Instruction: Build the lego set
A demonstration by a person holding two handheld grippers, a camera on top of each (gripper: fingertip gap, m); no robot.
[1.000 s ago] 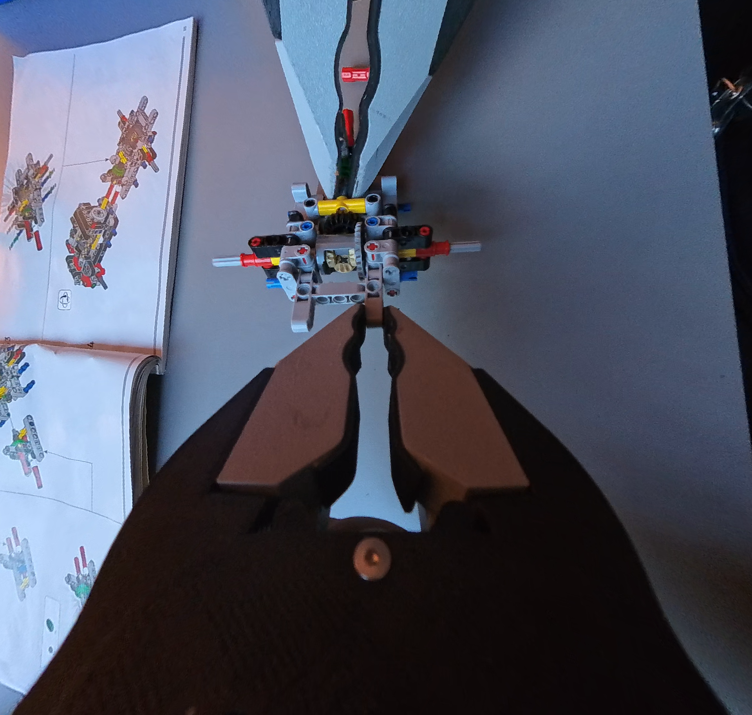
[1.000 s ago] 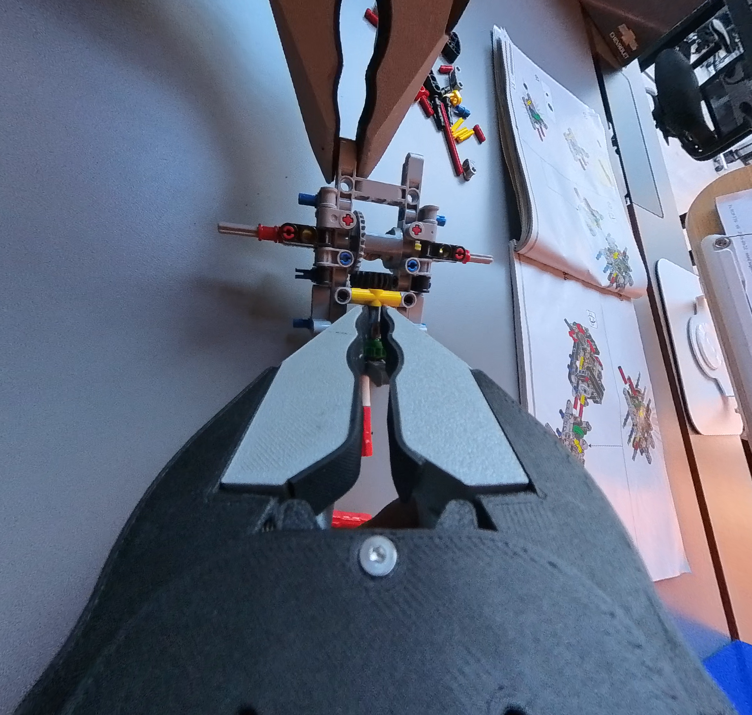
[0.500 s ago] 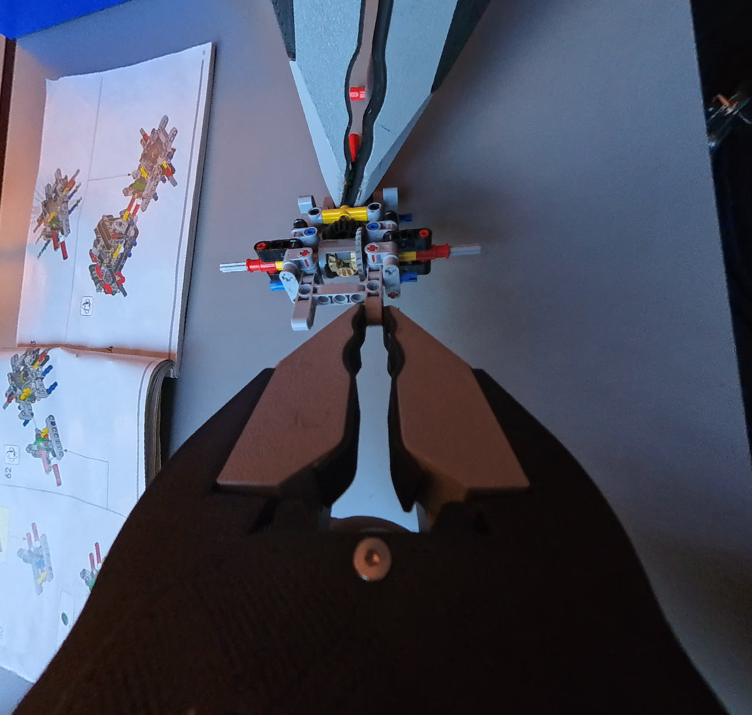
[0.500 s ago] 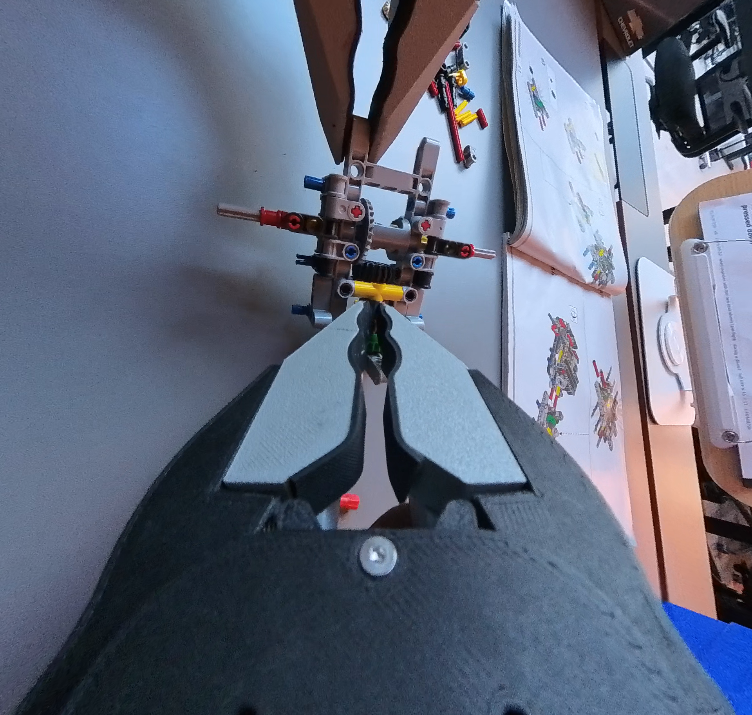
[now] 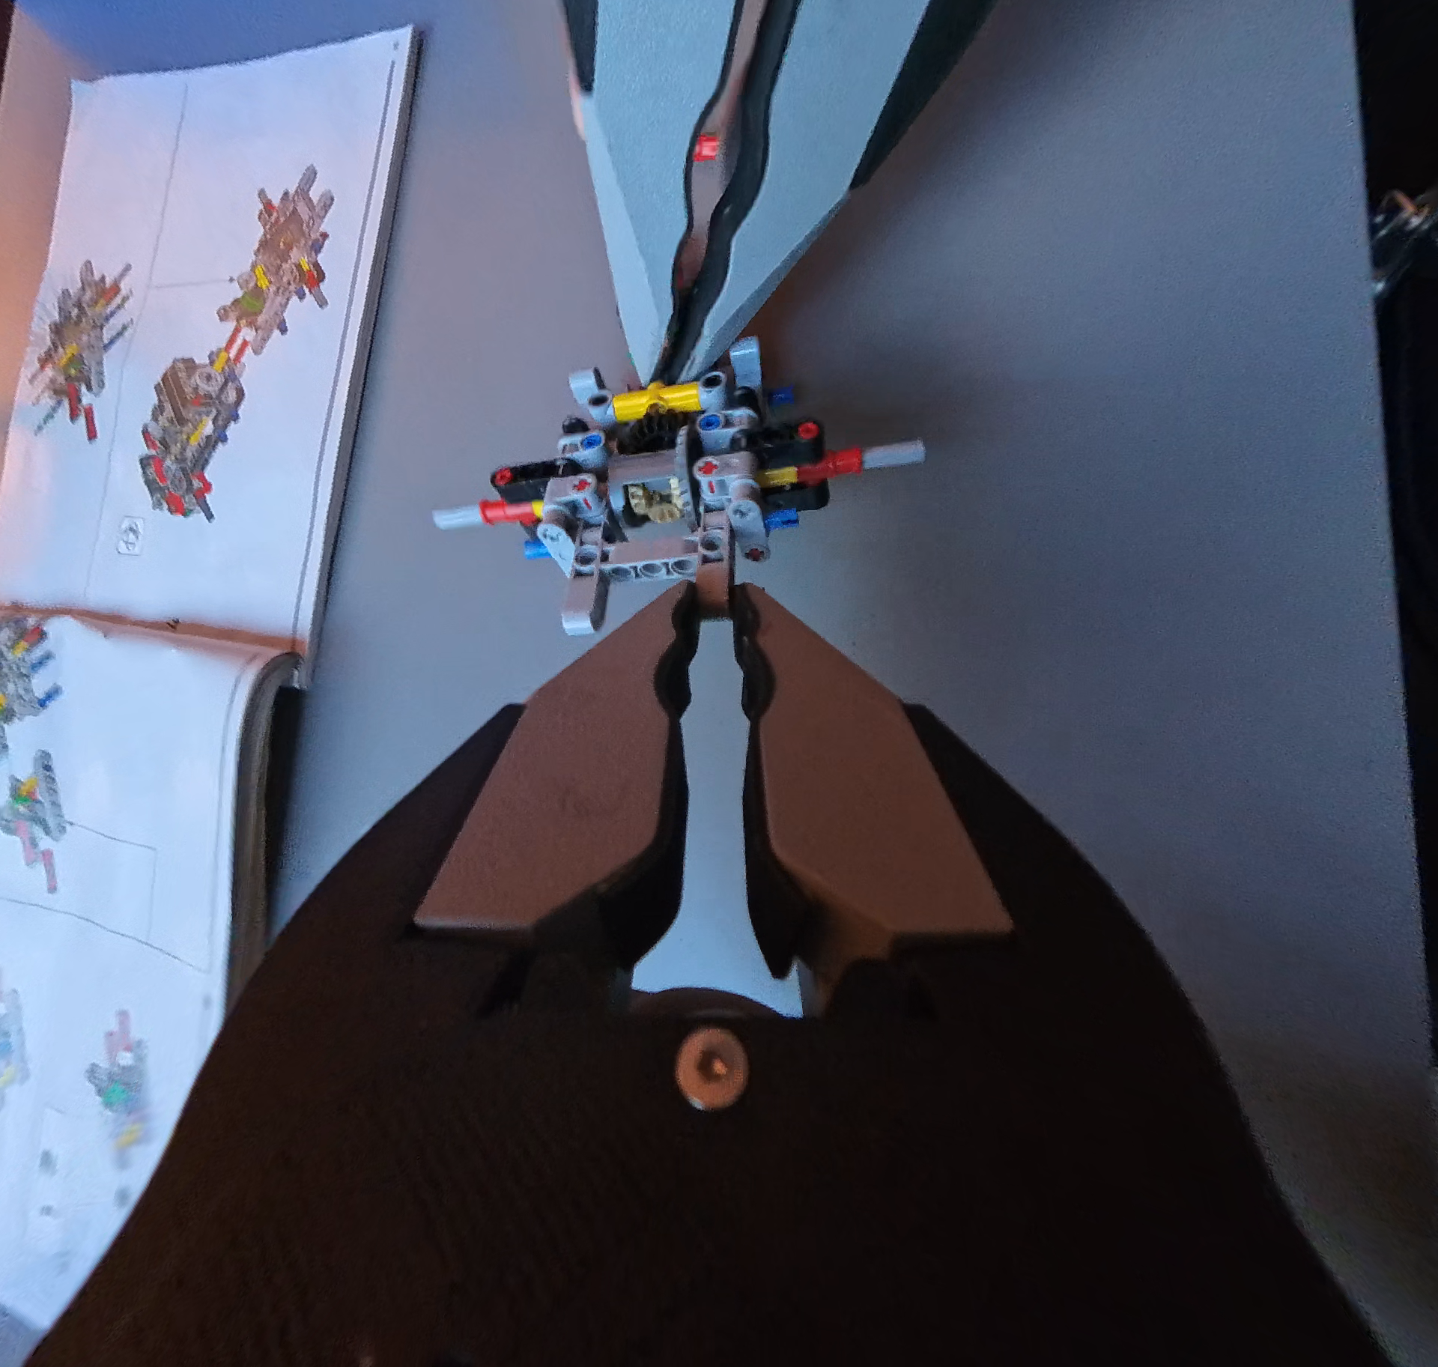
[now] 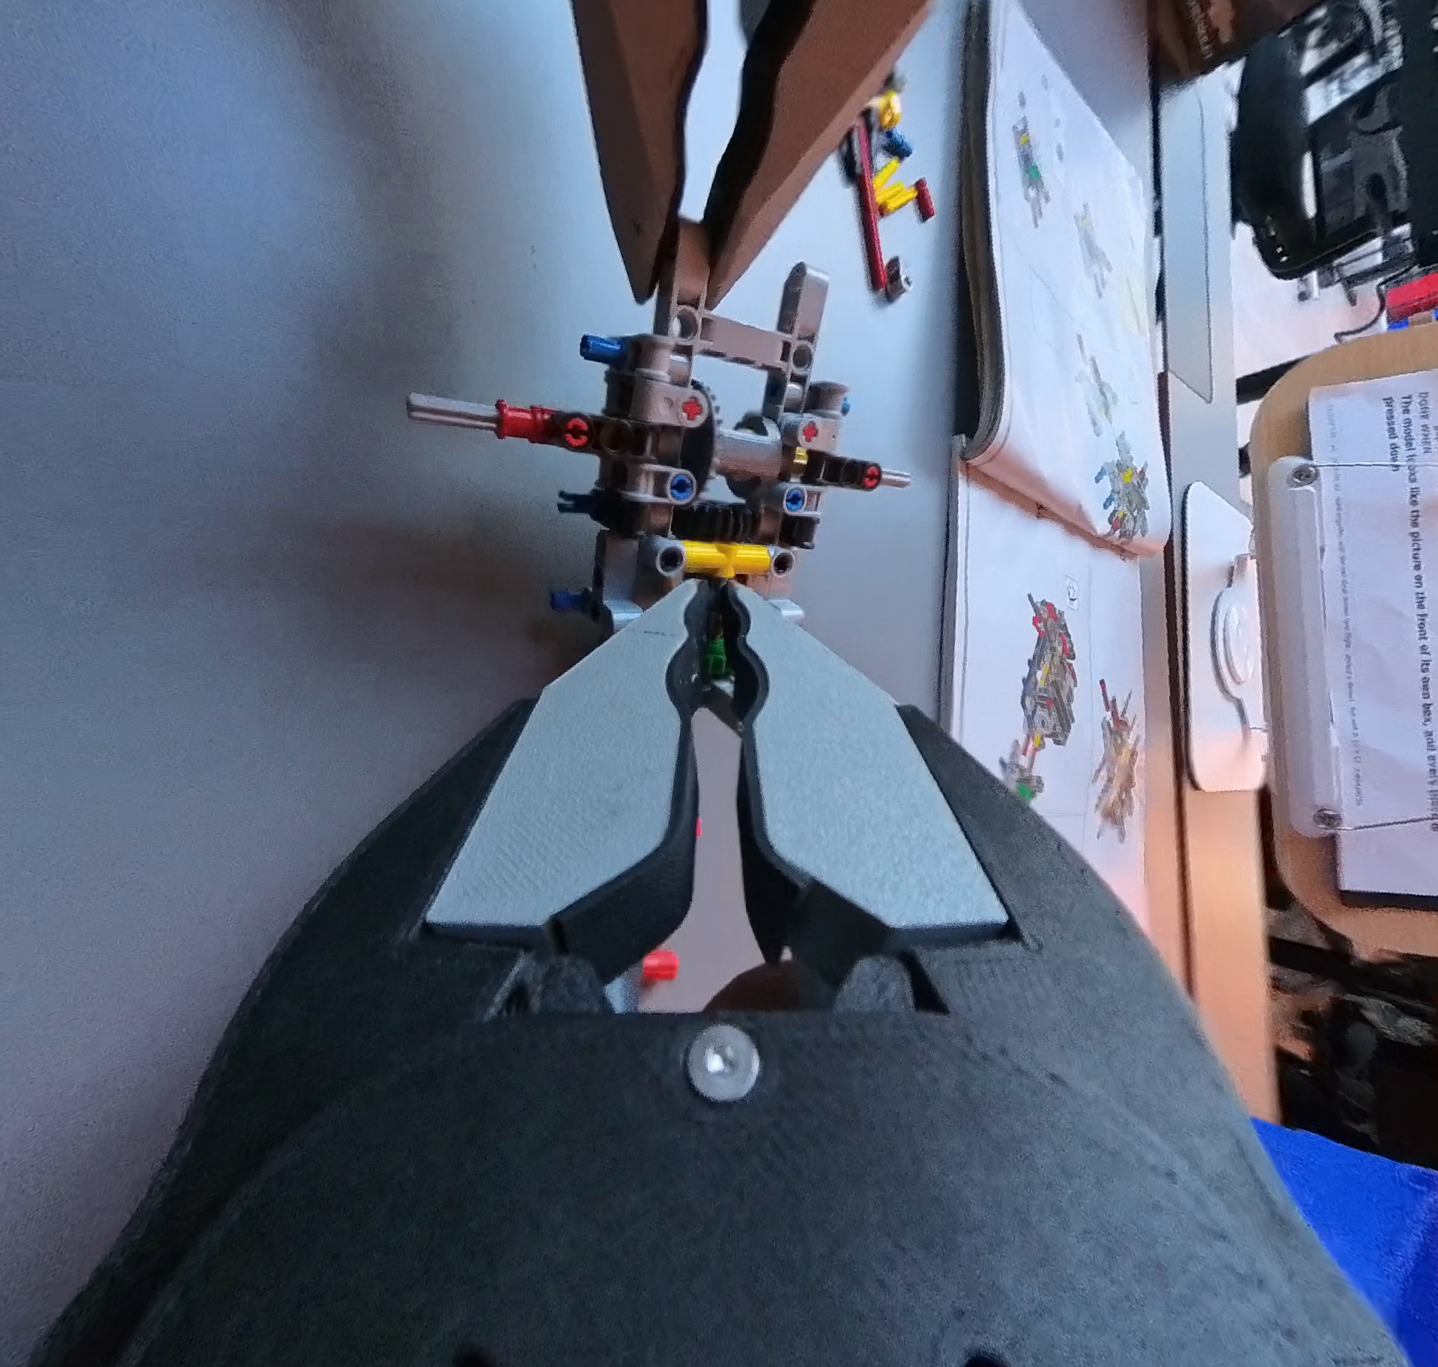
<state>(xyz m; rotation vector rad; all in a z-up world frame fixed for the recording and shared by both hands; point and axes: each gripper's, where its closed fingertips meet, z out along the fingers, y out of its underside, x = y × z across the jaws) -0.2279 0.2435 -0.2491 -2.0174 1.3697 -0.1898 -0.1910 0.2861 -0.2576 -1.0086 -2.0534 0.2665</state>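
A small brick assembly (image 5: 661, 481) of grey beams, black gears, a yellow connector and red-tipped axles hangs above the grey table (image 5: 1050, 629) between my two grippers. My left gripper (image 5: 714, 594), with brown fingers, is shut on a grey beam end at the assembly's near side. It also shows in the right wrist view (image 6: 685, 271), coming from the top. My right gripper (image 6: 710, 590), with grey fingers, is shut on a small green piece (image 6: 713, 656) right at the yellow connector (image 6: 720, 554) of the assembly (image 6: 700, 458). In the left wrist view the right gripper (image 5: 669, 372) comes from the top.
An open instruction booklet (image 5: 194, 318) lies at the left of the table; it also shows in the right wrist view (image 6: 1074, 318). Loose red, yellow and blue pieces (image 6: 887, 186) lie beyond the assembly. A white device (image 6: 1222, 629) and a clipped sheet (image 6: 1385, 629) stand at the right. There is about 7 centimeters between the tips of the two grippers.
Both grippers keep their hold. The assembly has tilted a little and shifted with them over the table; the booklet has drifted in both views.
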